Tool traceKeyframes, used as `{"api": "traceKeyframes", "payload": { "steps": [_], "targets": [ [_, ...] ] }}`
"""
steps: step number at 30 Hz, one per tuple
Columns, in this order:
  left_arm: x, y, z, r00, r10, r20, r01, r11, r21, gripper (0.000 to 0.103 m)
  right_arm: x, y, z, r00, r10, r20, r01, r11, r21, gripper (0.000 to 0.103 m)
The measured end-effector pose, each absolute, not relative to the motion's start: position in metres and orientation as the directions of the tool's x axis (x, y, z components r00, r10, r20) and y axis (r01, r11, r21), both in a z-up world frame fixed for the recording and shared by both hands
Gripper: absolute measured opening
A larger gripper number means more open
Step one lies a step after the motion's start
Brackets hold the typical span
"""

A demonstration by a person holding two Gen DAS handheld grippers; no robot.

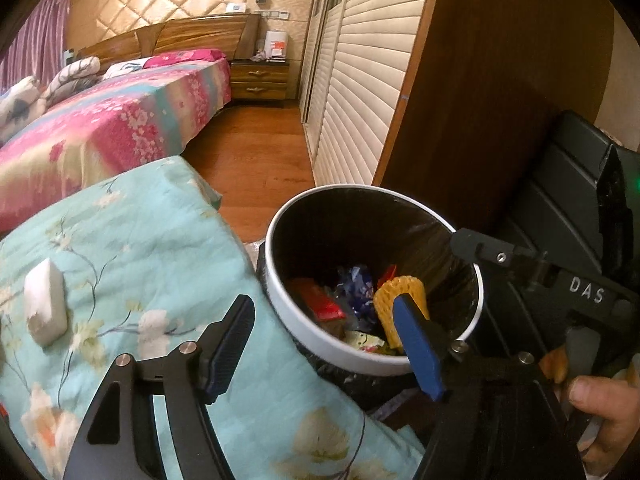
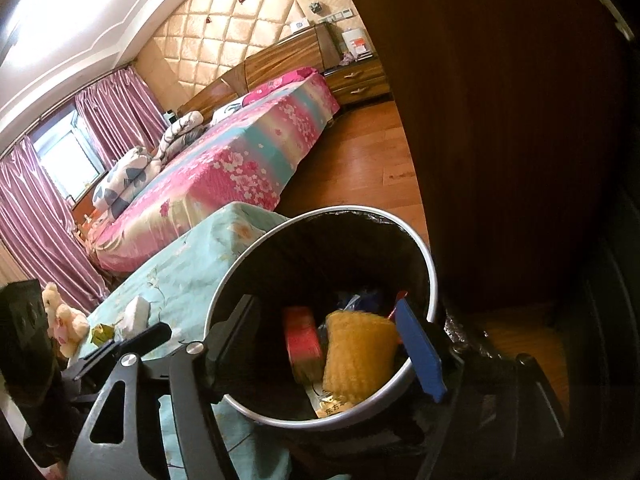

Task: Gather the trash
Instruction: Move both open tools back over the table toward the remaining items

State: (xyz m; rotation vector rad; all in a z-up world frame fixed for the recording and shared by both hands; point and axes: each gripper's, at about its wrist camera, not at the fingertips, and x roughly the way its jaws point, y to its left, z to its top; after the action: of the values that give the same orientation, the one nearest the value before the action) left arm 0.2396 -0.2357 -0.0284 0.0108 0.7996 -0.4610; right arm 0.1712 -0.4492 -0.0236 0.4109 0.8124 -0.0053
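Black arms and blue-padded fingers of the left hand-held gripper [image 1: 324,344] fill the bottom of its view; its jaws stand wide apart with nothing between them, one finger over the turquoise floral cover [image 1: 140,240], the other over the near rim of the trash bin [image 1: 280,300]. That bin, white-rimmed and lined with a black bag, is the landmark: it stands on the floor just beside the edge of the turquoise cover, with a dark wooden panel [image 1: 480,100] rising behind it.

Inside the bin lie a yellow foam net [image 1: 396,292], a red packet [image 1: 320,300], a crumpled blue-and-white wrapper [image 1: 356,284] and other scraps near the bottom.

On the cover, well to the left of the bin, sits a white tissue pack [image 1: 44,300]. In the right wrist view a small green scrap [image 2: 102,332] lies close to that pack, also left of the bin.

The right hand-held gripper [image 2: 324,344] hangs over the bin's mouth, jaws also spread wide and empty, the foam net visible below between them. In the left wrist view its black body appears to the right of the bin, gripped by the person's hand [image 1: 600,412].

Beyond the bin, a bed with a pink floral sheet [image 1: 120,128] stretches toward the padded wall.
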Motion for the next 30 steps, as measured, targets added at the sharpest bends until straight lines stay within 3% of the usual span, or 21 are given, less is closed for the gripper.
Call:
{"api": "traceKeyframes", "payload": {
  "steps": [12, 30],
  "targets": [
    [0.204, -0.183, -0.03, 0.62, -0.367, -0.694, 0.328, 0.924, -0.196, 0.072, 0.16, -0.418, -0.014, 0.712, 0.186, -0.677, 0.11, 0.923, 0.368, 0.081],
    [0.124, -0.089, -0.027, 0.716, -0.193, -0.671, 0.115, 0.98, -0.16, 0.072, 0.146, -0.325, -0.029, 0.671, 0.333, -0.662, -0.038, 0.908, 0.418, 0.087]
  ]
}}
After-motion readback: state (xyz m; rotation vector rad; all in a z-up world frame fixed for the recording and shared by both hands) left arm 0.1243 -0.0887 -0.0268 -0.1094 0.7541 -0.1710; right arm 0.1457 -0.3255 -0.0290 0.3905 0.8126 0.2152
